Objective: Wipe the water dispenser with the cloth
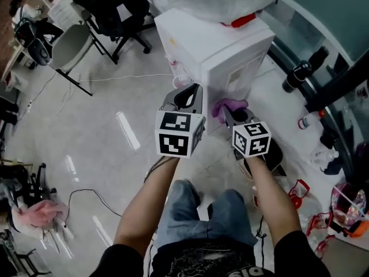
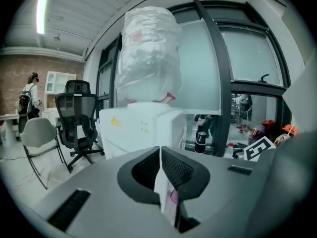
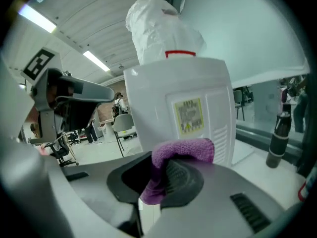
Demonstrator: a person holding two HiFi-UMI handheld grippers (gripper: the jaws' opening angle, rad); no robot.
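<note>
1. Right tool [image 3: 163, 175]: clamped on the purple cloth [image 3: 184, 150], with a fold draped over the jaw tips.
2. Cloth just ahead of that tool, close against the lower front of the white water dispenser [image 3: 171, 95]; cannot tell whether touching.
3. Left tool [image 2: 160, 158]: jaws pressed together, nothing gripped.
4. Straight ahead of the left tool, near but apart: the dispenser, topped by a plastic-wrapped bottle [image 2: 148, 48].
5. Ahead and left of the left tool, well apart: a black office chair [image 2: 78, 118].
</note>
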